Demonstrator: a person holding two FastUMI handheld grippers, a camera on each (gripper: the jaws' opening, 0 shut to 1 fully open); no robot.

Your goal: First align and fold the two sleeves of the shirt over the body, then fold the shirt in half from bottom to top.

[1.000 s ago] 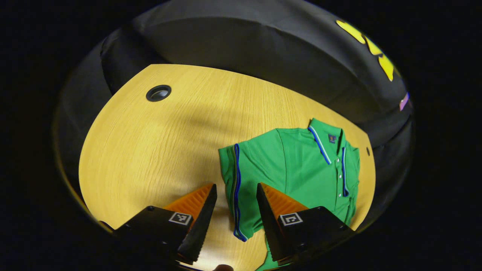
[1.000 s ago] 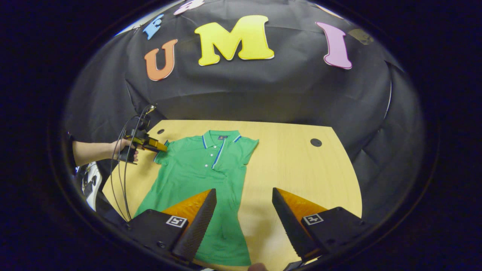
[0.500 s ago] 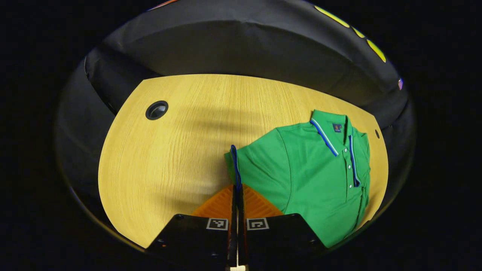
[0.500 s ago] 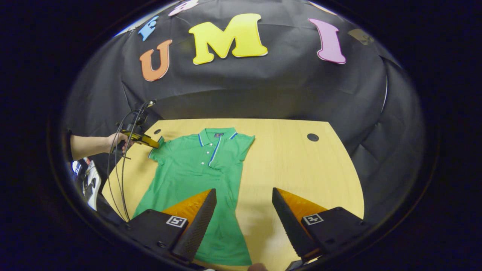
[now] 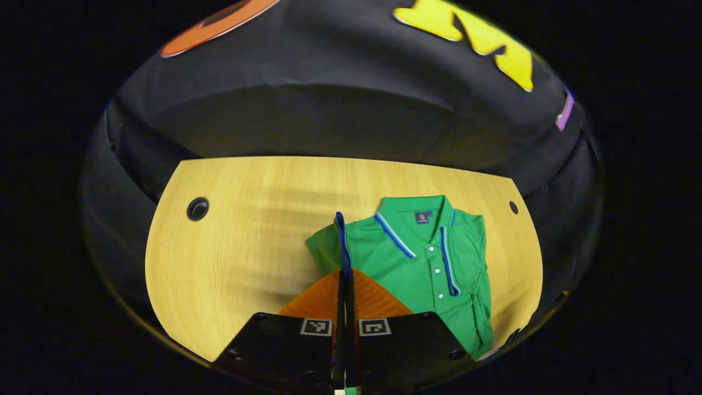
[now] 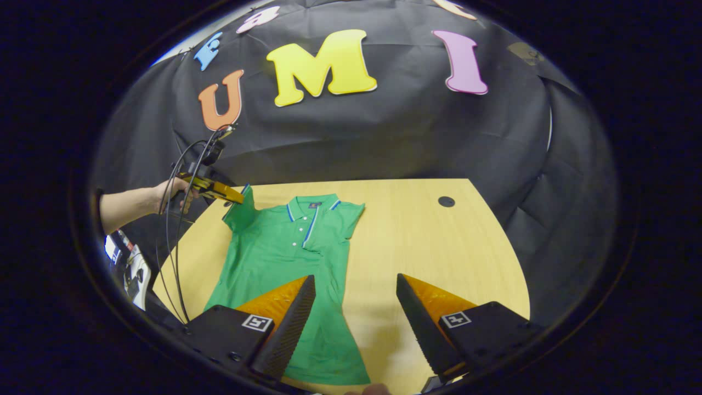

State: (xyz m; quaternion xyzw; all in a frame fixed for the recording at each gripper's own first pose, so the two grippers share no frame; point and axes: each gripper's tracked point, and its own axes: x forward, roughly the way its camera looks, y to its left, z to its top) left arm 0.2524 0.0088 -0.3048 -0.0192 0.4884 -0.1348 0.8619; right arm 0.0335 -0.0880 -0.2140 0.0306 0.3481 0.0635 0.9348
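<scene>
**Left hand-held gripper lifts a sleeve**

The left hand-held gripper (image 5: 345,274) is clenched on the sleeve (image 5: 341,241) hem, raising it, likely to carry it over the green shirt (image 6: 285,258) on the worktop (image 6: 428,247). The right hand-held gripper (image 6: 355,307) hangs released above the shirt's lower edge.

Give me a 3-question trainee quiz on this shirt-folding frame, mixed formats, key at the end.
1. True or false: the left gripper is shut on the shirt's left sleeve.
2. In the right gripper view, the right gripper is: A) open above the table; B) shut on the collar; C) holding the hem.
3. Fill in: the right sleeve already lies folded over the shirt's ____.

Key: 1 true. 2 A. 3 body; the green shirt has not yet been folded bottom to top.
</scene>
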